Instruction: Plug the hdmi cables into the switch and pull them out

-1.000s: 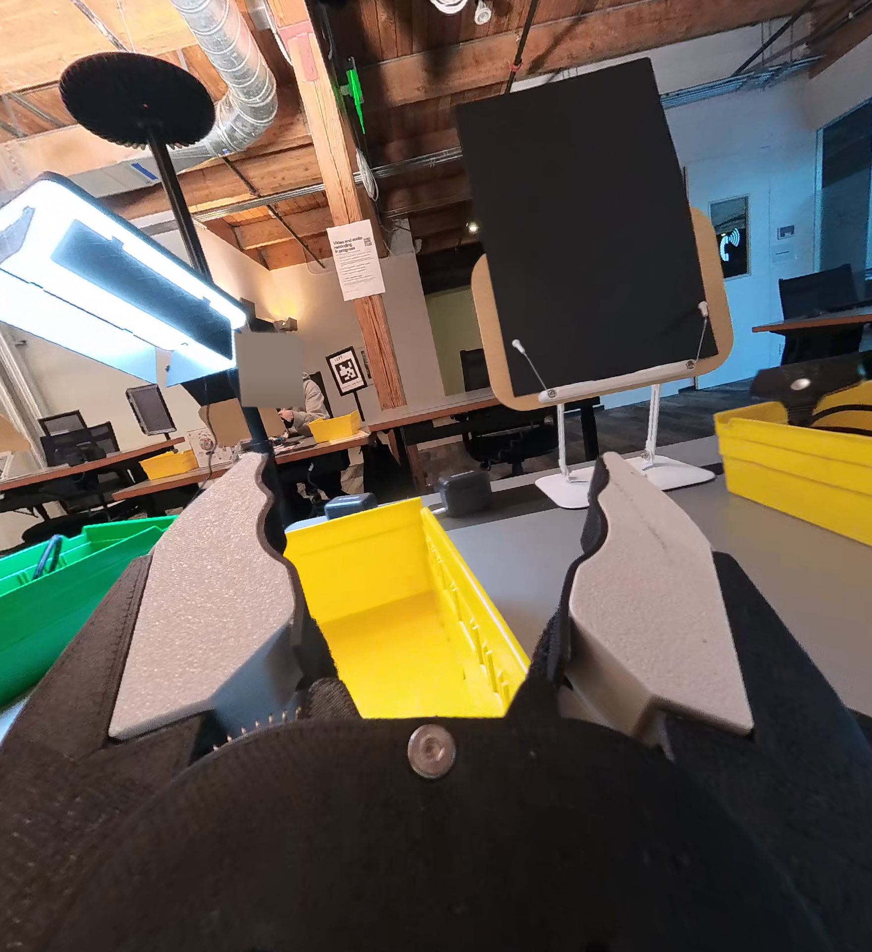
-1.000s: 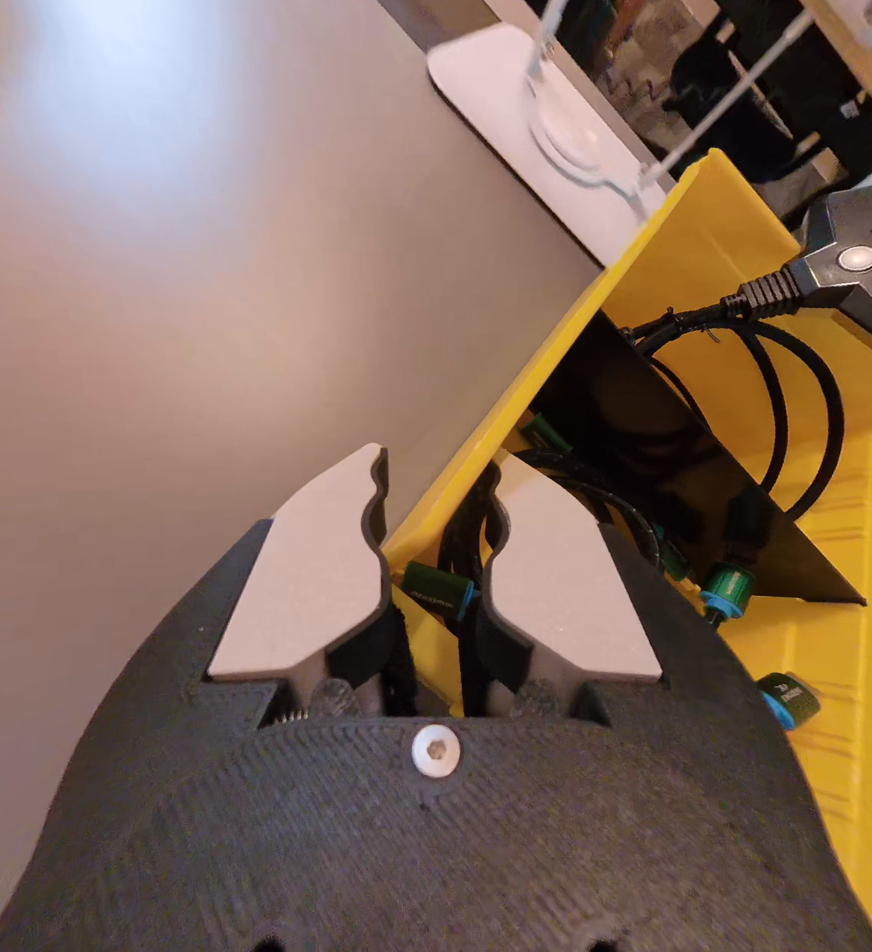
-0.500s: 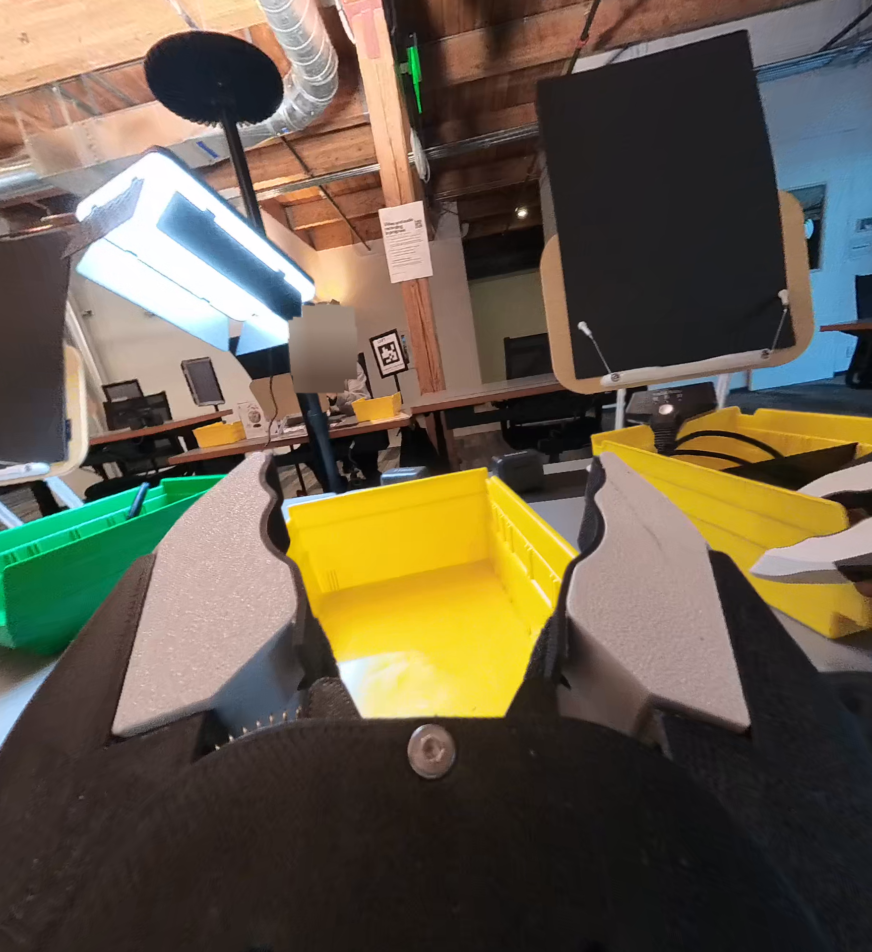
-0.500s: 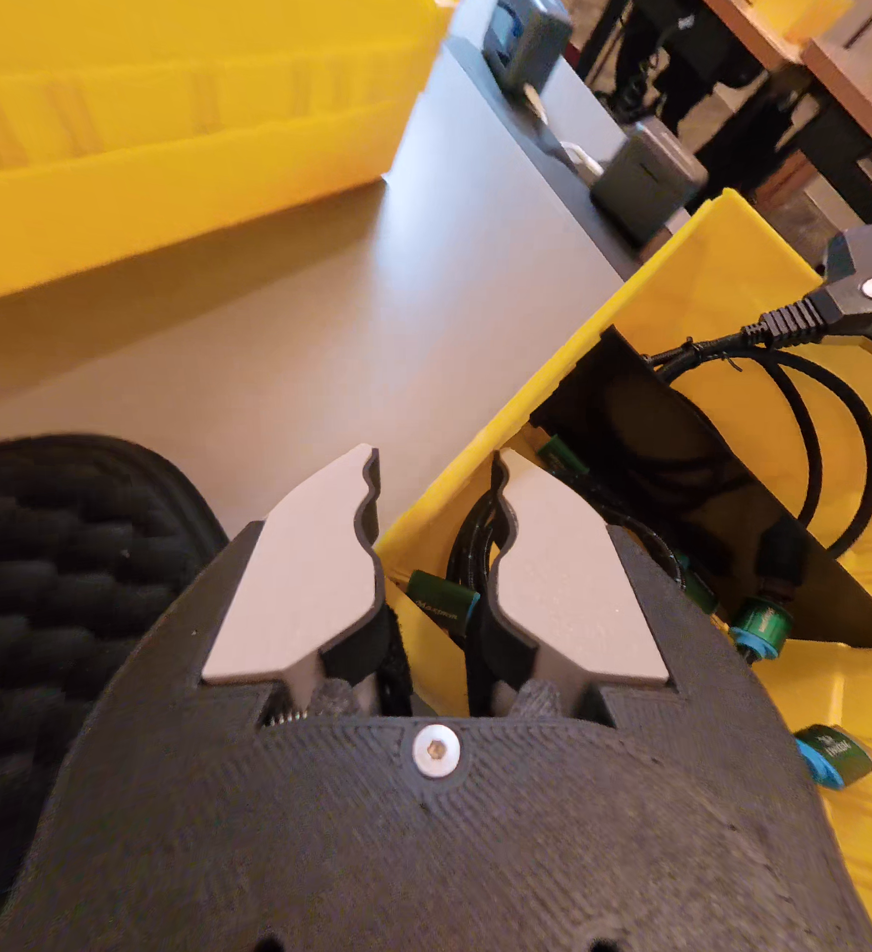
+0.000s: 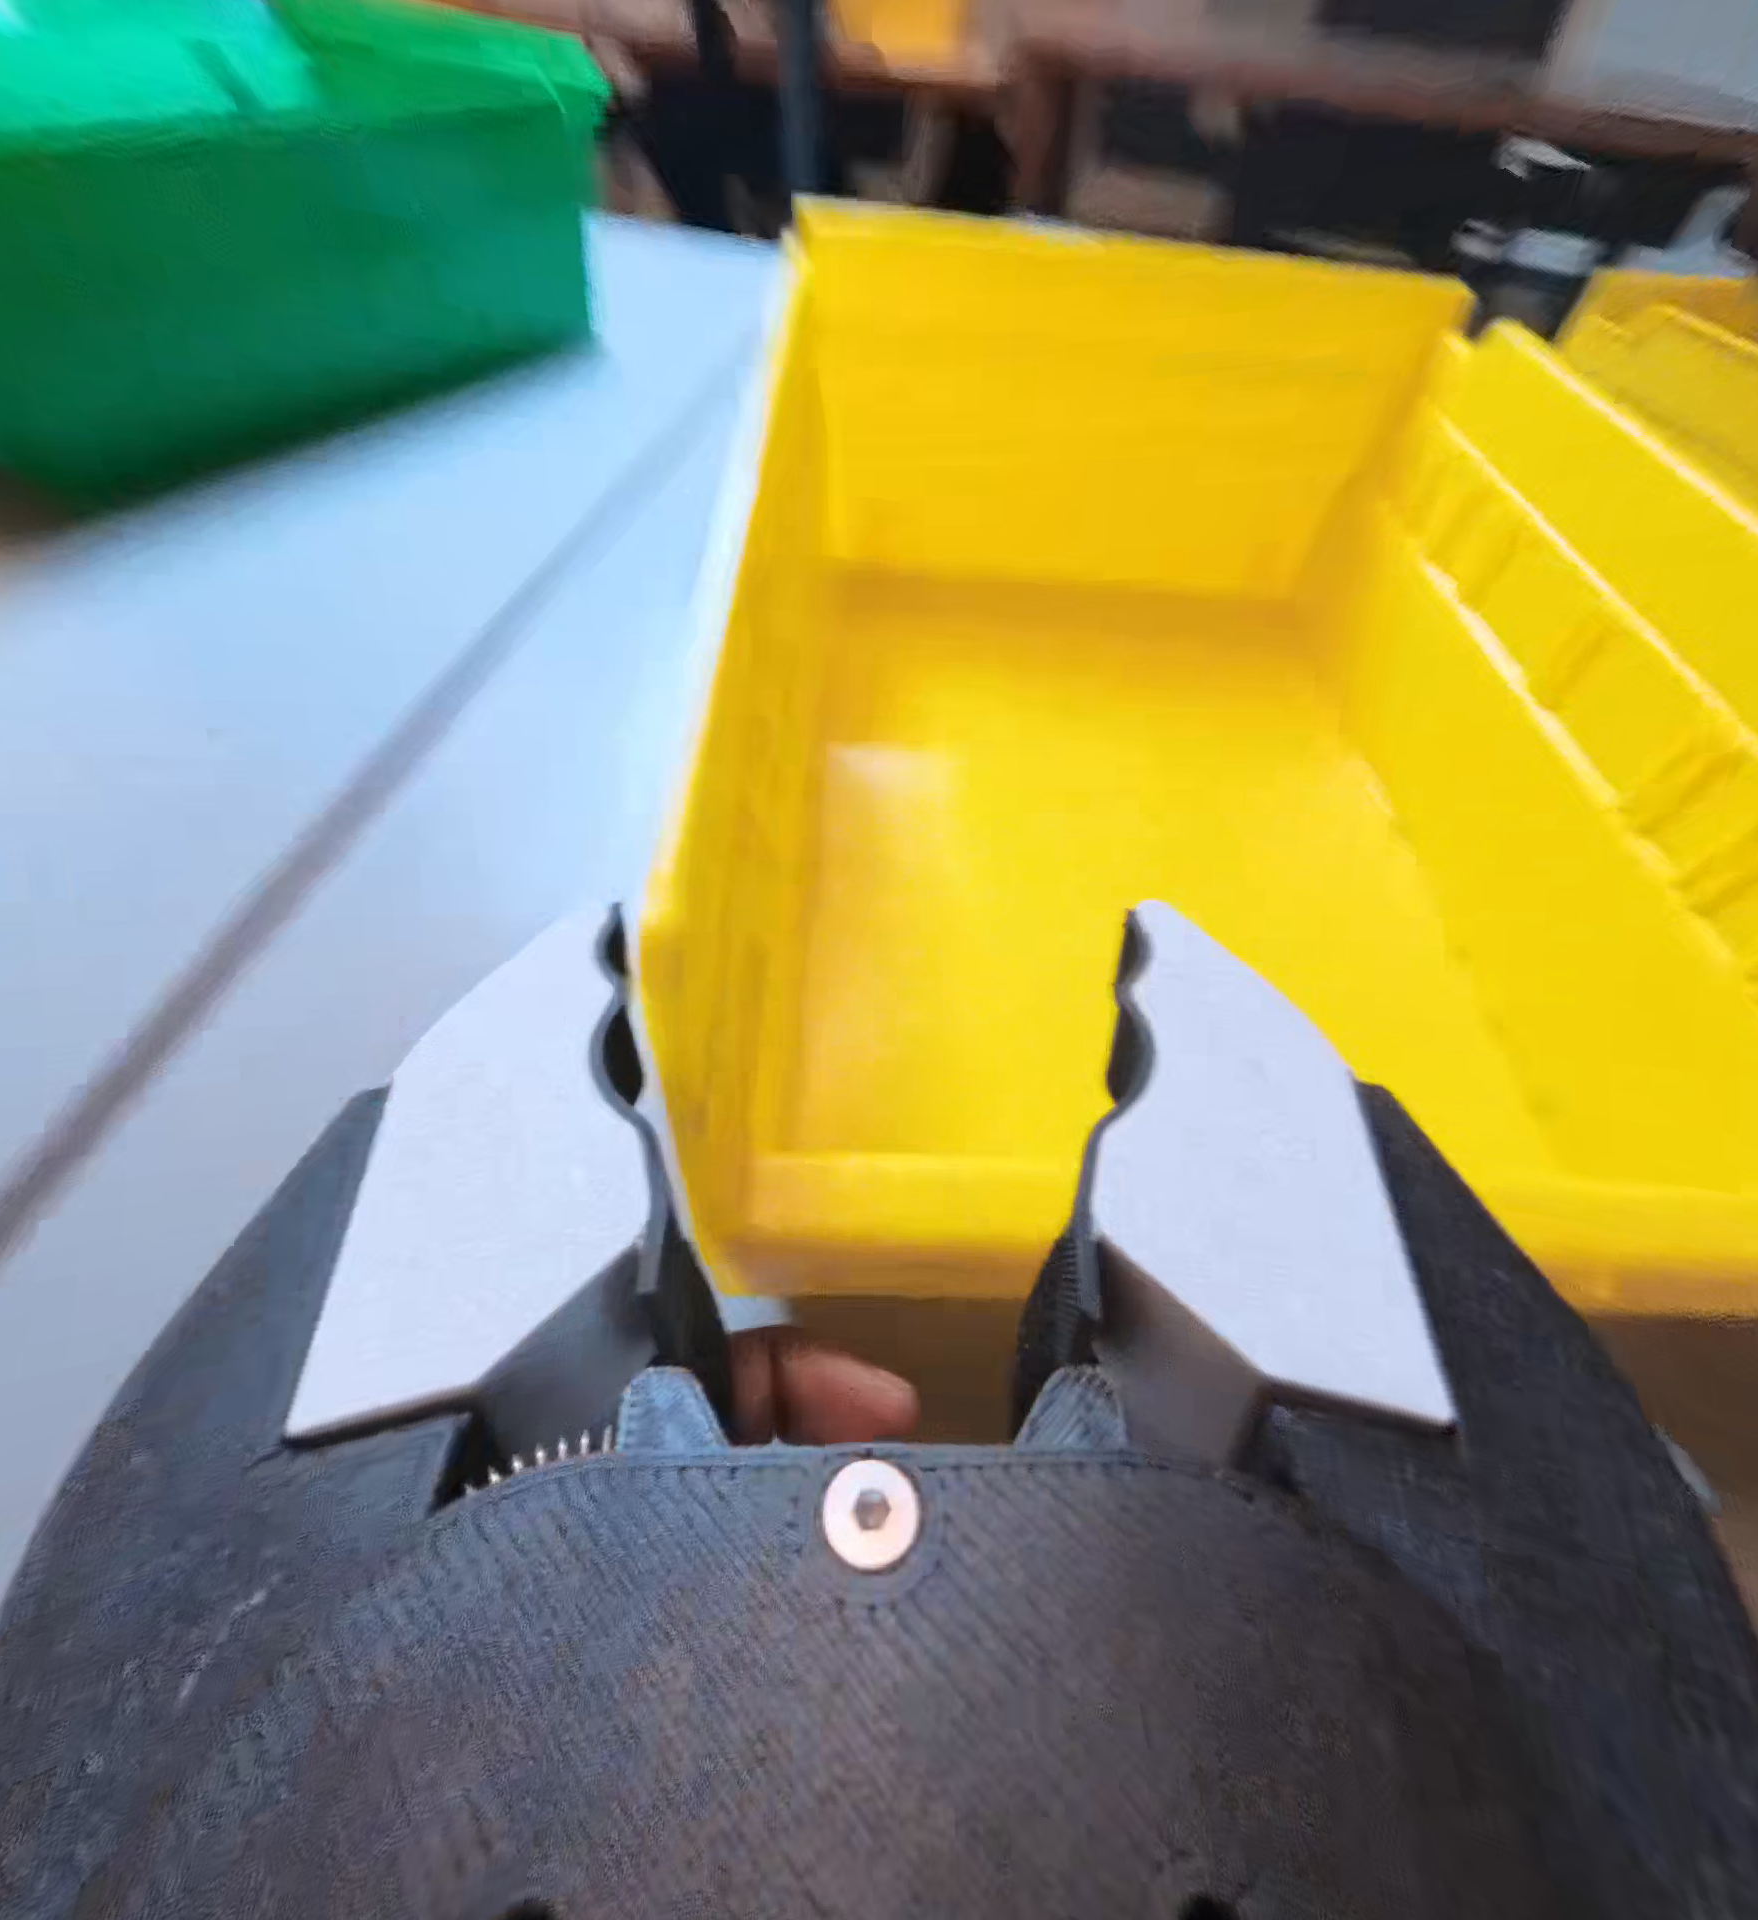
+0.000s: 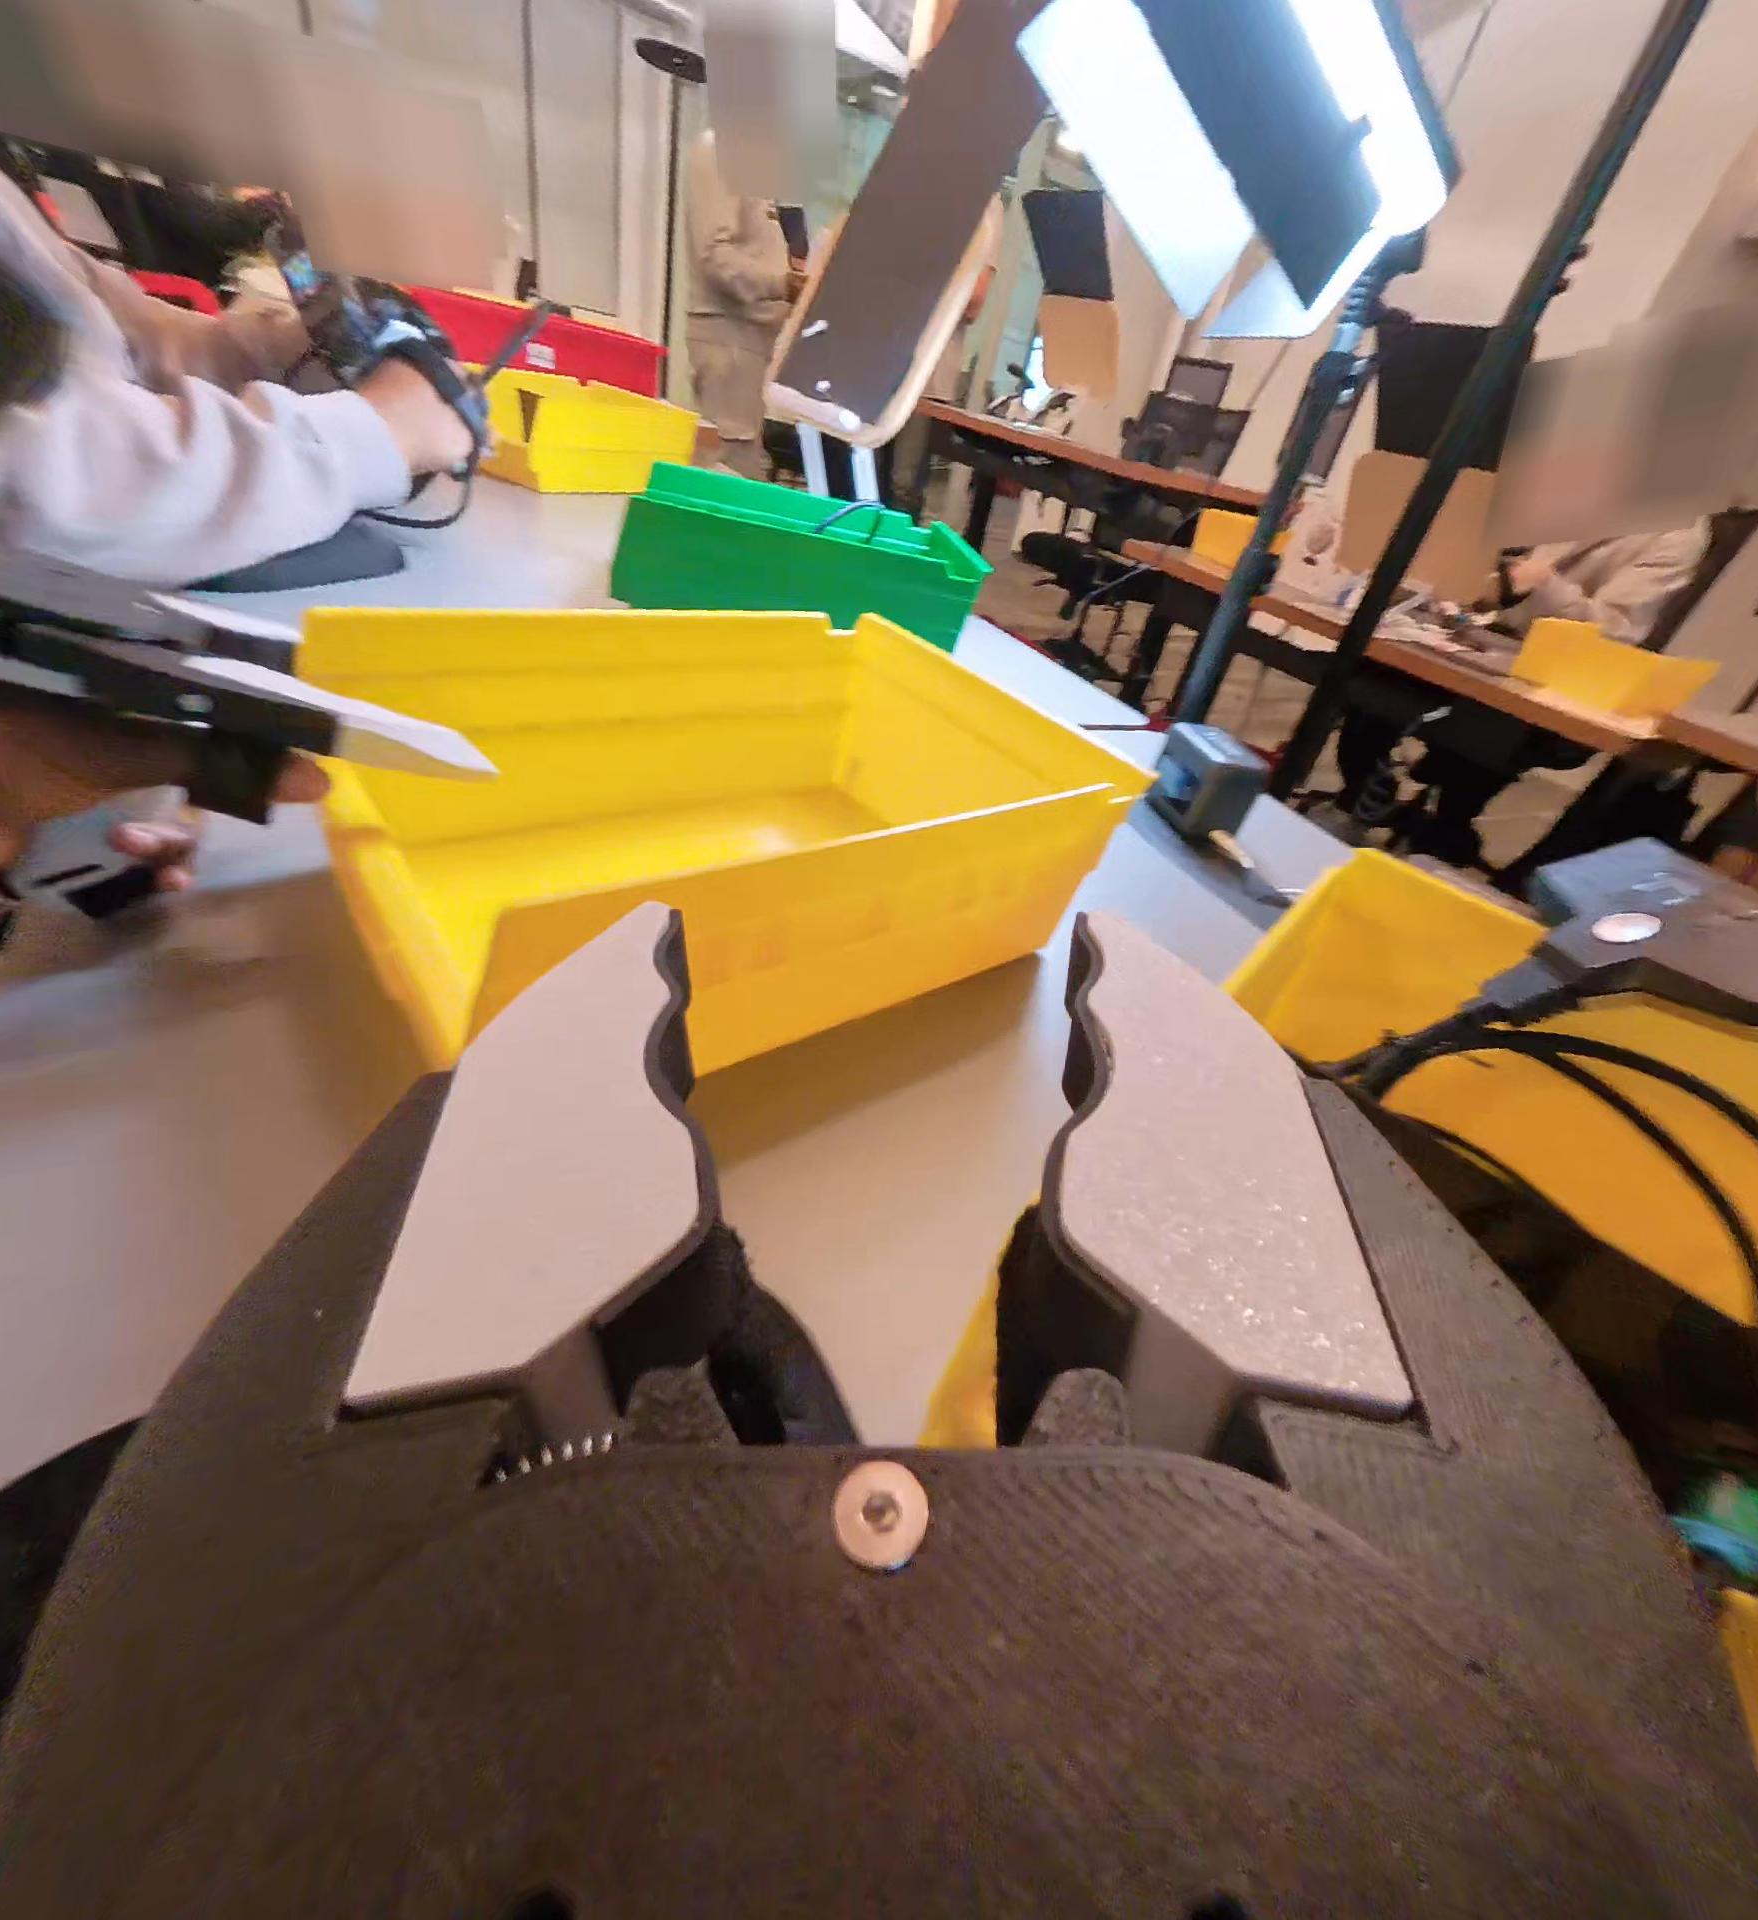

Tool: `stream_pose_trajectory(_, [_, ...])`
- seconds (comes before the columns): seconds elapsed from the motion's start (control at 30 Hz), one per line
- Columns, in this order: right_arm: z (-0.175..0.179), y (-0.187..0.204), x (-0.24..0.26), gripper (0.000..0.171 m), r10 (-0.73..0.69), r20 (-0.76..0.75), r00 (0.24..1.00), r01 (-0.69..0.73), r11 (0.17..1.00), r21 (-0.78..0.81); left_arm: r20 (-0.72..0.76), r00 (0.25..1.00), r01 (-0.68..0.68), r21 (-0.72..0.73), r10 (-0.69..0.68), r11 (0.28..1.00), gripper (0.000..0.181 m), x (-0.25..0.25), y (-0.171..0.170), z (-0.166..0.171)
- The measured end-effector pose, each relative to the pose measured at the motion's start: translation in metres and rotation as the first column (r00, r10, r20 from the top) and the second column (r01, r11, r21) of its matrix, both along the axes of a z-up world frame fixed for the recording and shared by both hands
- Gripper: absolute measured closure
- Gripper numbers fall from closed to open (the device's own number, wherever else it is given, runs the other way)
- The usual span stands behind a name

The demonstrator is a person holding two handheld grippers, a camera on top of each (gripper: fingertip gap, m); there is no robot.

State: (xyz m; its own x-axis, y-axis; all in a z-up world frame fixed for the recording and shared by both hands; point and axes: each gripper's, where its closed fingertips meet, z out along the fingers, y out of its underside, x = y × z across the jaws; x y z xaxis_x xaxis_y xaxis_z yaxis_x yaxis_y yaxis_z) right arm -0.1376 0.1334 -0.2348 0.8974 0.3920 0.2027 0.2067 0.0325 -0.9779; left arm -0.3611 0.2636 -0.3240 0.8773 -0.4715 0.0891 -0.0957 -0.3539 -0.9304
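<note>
My left gripper (image 5: 875,914) is open and holds nothing. It hangs over the near left corner of an empty yellow bin (image 5: 1114,343), whose left wall runs just inside the left finger (image 5: 501,1122) without being clamped. It also shows at the left of the right wrist view (image 6: 397,707), at that bin's (image 6: 584,644) end. My right gripper (image 6: 875,920) is open and empty above the grey table (image 6: 906,1143). The black switch (image 6: 1685,935) rests on the rim of a second yellow bin (image 6: 1374,935) at the right, with a black cable (image 6: 1633,1091) plugged in and looping down. A green-and-blue plug (image 6: 1732,1538) lies lower in that bin.
A green bin (image 5: 231,260) stands at the back left of the table and shows in the right wrist view (image 6: 781,561). A small grey box (image 6: 1202,779) sits past the empty bin. A lamp pole (image 6: 1374,520) rises behind. Another person's sleeved arm (image 6: 179,457) works at the far left.
My right gripper stood astride the cable bin's wall; it has opened wider, left the wall and swung left toward the empty bin. My left gripper tipped down over that bin and its fingers narrowed a little.
</note>
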Motion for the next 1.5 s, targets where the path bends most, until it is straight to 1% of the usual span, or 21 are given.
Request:
stream_pose_trajectory(0.03, [-0.004, -0.003, -0.008, 0.101, 0.023, -0.006, 1.000, -0.023, 1.000, -0.011, 0.047, 0.998, 0.039, -0.075, -0.035, 0.996, 0.105, 0.005, -0.004, -0.007])
stream_pose_trajectory(0.07, [-0.010, -0.005, -0.016, 0.101, 0.042, 0.001, 0.999, -0.042, 0.999, -0.021, 0.073, 0.996, 0.054, -0.101, -0.047, 0.993, 0.128, 0.007, -0.009, -0.007])
stream_pose_trajectory(0.13, [-0.026, -0.008, -0.030, 0.101, 0.076, 0.033, 0.997, -0.074, 0.995, -0.062, 0.062, 0.994, 0.096, -0.118, -0.089, 0.988, 0.149, 0.009, -0.028, -0.005])
stream_pose_trajectory(0.17, [-0.034, -0.009, -0.037, 0.100, 0.098, 0.036, 0.995, -0.095, 0.991, -0.090, 0.055, 0.996, 0.078, -0.102, -0.073, 0.992, 0.148, 0.007, -0.034, -0.001])
stream_pose_trajectory(0.2, [-0.041, -0.009, -0.042, 0.098, 0.113, 0.027, 0.993, -0.109, 0.987, -0.119, 0.065, 0.996, 0.064, -0.070, -0.059, 0.995, 0.138, 0.006, -0.038, 0.004])
stream_pose_trajectory(0.3, [-0.062, 0.000, -0.045, 0.095, 0.099, 0.025, 0.995, -0.091, 0.969, -0.230, 0.115, 0.993, 0.038, 0.012, -0.039, 0.999, 0.118, 0.011, -0.041, 0.012])
stream_pose_trajectory(0.4, [-0.070, 0.014, -0.041, 0.099, 0.058, 0.045, 0.997, -0.042, 0.954, -0.297, 0.061, 0.997, 0.050, -0.023, -0.048, 0.999, 0.105, 0.019, -0.035, -0.002])
stream_pose_trajectory(0.47, [-0.075, 0.025, -0.035, 0.114, 0.032, 0.092, 0.995, -0.002, 0.951, -0.311, 0.043, 0.995, 0.089, -0.047, -0.087, 0.995, 0.102, 0.029, -0.033, -0.006])
stream_pose_trajectory(0.5, [-0.083, 0.028, -0.035, 0.134, 0.040, 0.120, 0.992, 0.004, 0.939, -0.343, 0.059, 0.991, 0.124, -0.034, -0.122, 0.992, 0.112, 0.037, -0.033, -0.004])
stream_pose_trajectory(0.53, [-0.089, 0.031, -0.034, 0.147, 0.047, 0.148, 0.988, 0.013, 0.927, -0.376, 0.080, 0.990, 0.119, -0.025, -0.116, 0.993, 0.129, 0.039, -0.031, -0.002])
stream_pose_trajectory(0.57, [-0.089, 0.034, -0.032, 0.149, 0.039, 0.184, 0.982, 0.030, 0.933, -0.358, 0.071, 0.996, 0.048, -0.024, -0.046, 0.999, 0.148, 0.032, -0.026, -0.002])
stream_pose_trajectory(0.63, [-0.084, 0.034, -0.032, 0.152, 0.029, 0.254, 0.967, 0.049, 0.954, -0.295, 0.014, 0.999, -0.035, 0.003, 0.035, 0.999, 0.160, 0.026, -0.027, -0.001])
stream_pose_trajectory(0.7, [-0.069, 0.029, -0.029, 0.155, -0.018, 0.332, 0.943, 0.081, 0.981, -0.178, -0.034, 0.993, -0.112, 0.130, 0.117, 0.985, 0.174, 0.023, -0.034, 0.014])
stream_pose_trajectory(0.83, [-0.017, 0.012, -0.010, 0.159, -0.120, 0.353, 0.928, 0.110, 0.993, 0.047, 0.211, 0.974, -0.131, 0.222, 0.083, 0.966, 0.171, 0.041, -0.060, 0.051])
stream_pose_trajectory(0.93, [0.030, -0.011, 0.011, 0.160, -0.239, 0.380, 0.894, 0.156, 0.959, 0.236, 0.275, 0.960, -0.157, 0.359, 0.056, 0.920, 0.172, 0.064, -0.078, 0.092])
stream_pose_trajectory(1.0, [0.060, -0.032, 0.032, 0.161, -0.314, 0.355, 0.881, 0.192, 0.921, 0.338, 0.315, 0.949, -0.134, 0.450, -0.016, 0.883, 0.172, 0.088, -0.090, 0.125])
stream_pose_trajectory(1.07, [0.084, -0.057, 0.060, 0.161, -0.405, 0.327, 0.854, 0.251, 0.870, 0.425, 0.309, 0.945, -0.081, 0.531, -0.104, 0.843, 0.171, 0.121, -0.104, 0.154])
stream_pose_trajectory(1.2, [0.107, -0.117, 0.128, 0.161, -0.575, 0.243, 0.781, 0.405, 0.763, 0.504, 0.263, 0.913, 0.088, 0.623, -0.313, 0.778, 0.171, 0.206, -0.135, 0.193])
stream_pose_trajectory(1.33, [0.103, -0.180, 0.198, 0.160, -0.725, 0.196, 0.660, 0.572, 0.655, 0.494, 0.203, 0.846, 0.268, 0.637, -0.493, 0.723, 0.171, 0.302, -0.172, 0.201])
stream_pose_trajectory(1.4, [0.095, -0.210, 0.234, 0.160, -0.781, 0.182, 0.598, 0.648, 0.604, 0.463, 0.191, 0.805, 0.354, 0.605, -0.562, 0.713, 0.170, 0.349, -0.192, 0.194])
stream_pose_trajectory(1.5, [0.073, -0.248, 0.285, 0.160, -0.832, 0.170, 0.528, 0.742, 0.549, 0.385, 0.114, 0.768, 0.479, 0.550, -0.630, 0.684, 0.170, 0.414, -0.222, 0.173])
